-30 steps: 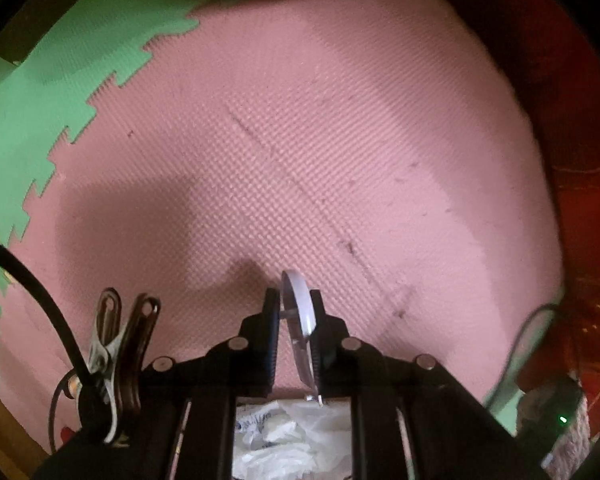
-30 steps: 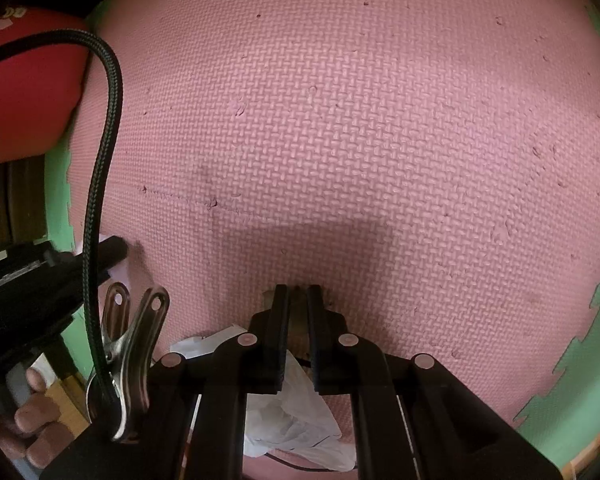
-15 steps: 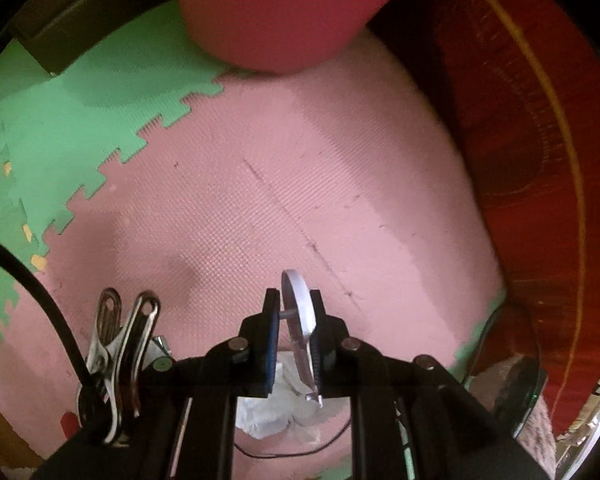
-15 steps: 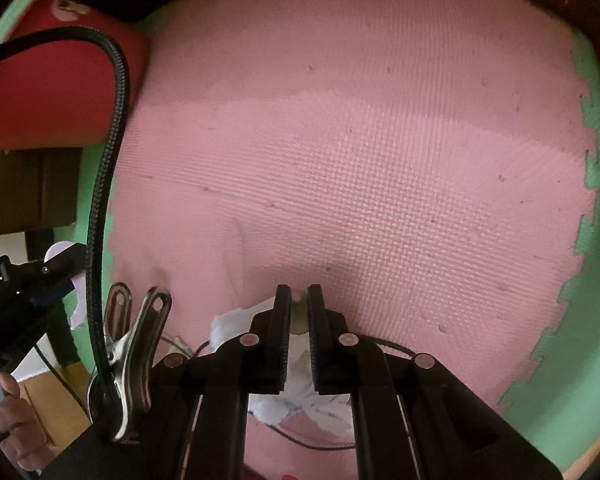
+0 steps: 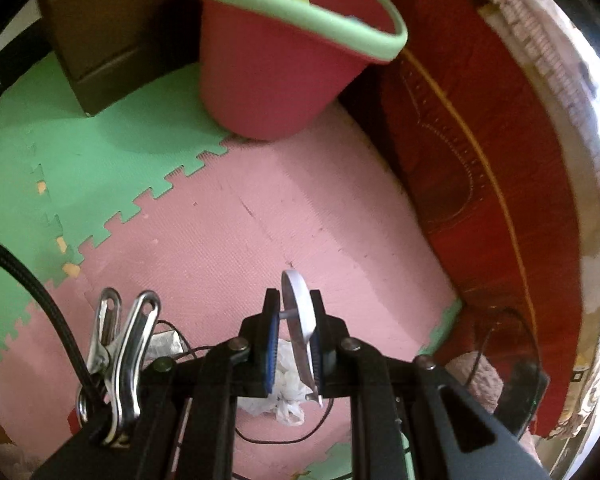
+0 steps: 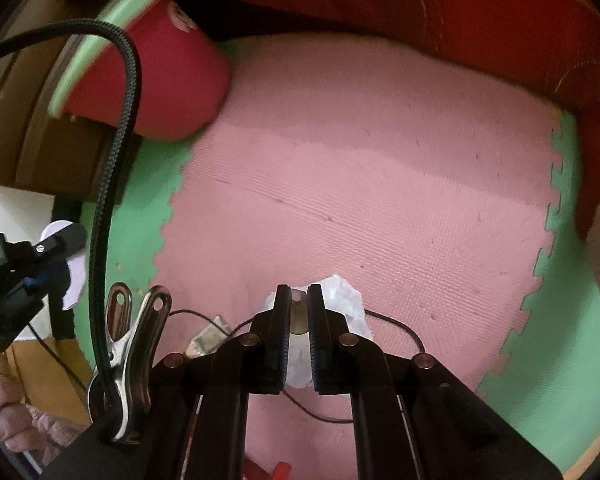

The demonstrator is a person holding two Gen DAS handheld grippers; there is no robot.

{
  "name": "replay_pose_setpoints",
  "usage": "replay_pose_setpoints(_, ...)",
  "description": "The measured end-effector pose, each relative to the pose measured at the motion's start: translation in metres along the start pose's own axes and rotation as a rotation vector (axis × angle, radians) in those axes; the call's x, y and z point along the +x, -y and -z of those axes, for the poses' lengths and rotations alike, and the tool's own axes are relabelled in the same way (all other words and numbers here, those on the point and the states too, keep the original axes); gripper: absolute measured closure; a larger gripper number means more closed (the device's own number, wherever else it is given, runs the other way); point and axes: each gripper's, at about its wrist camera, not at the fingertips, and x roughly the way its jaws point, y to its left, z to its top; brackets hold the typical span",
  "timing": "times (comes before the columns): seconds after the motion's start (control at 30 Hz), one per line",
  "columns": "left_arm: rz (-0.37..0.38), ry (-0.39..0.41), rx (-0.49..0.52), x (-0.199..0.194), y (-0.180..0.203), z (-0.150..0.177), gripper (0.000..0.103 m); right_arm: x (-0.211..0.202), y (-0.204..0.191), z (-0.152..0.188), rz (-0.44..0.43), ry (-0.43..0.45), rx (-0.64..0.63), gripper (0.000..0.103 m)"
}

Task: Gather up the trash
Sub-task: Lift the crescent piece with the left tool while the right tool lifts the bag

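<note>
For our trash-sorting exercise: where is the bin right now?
In the left wrist view the red bin stands upright at top centre, on the green mat by the pink mat's edge.

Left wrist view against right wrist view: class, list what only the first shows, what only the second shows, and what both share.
Only the left wrist view shows the bucket's open mouth with its whole green rim, and the left gripper shut on a thin white disc-shaped piece.

Only the right wrist view shows the person's hand at lower left, and the right gripper shut on a small pale piece.

Both show the red bucket, the pink foam mat edged by green tiles, crumpled white paper and a thin black wire.
</note>
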Motion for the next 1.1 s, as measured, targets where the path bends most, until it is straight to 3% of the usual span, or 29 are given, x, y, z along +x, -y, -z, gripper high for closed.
replay_pose_setpoints(0.13,0.000,0.023,-0.018,-0.016,-0.007,0.007,0.089,-0.036,-0.013,0.011,-0.008,0.056,-0.046,0.093)
replay_pose_setpoints(0.3,-0.038,0.118,0.032,-0.054,0.005,0.020,0.089,-0.054,-0.026,0.020,-0.009,0.108,-0.093,0.093)
replay_pose_setpoints(0.63,0.013,0.286,0.103,-0.147,0.026,0.038,0.089,-0.133,-0.057,0.033,-0.058,0.260,-0.159,0.093)
replay_pose_setpoints(0.9,0.070,0.362,0.129,-0.197,0.043,0.031,0.089,-0.177,-0.093,0.025,-0.121,0.348,-0.216,0.093)
replay_pose_setpoints(1.1,0.084,0.375,0.150,-0.204,0.053,0.003,0.089,-0.195,-0.113,0.000,-0.150,0.362,-0.270,0.094)
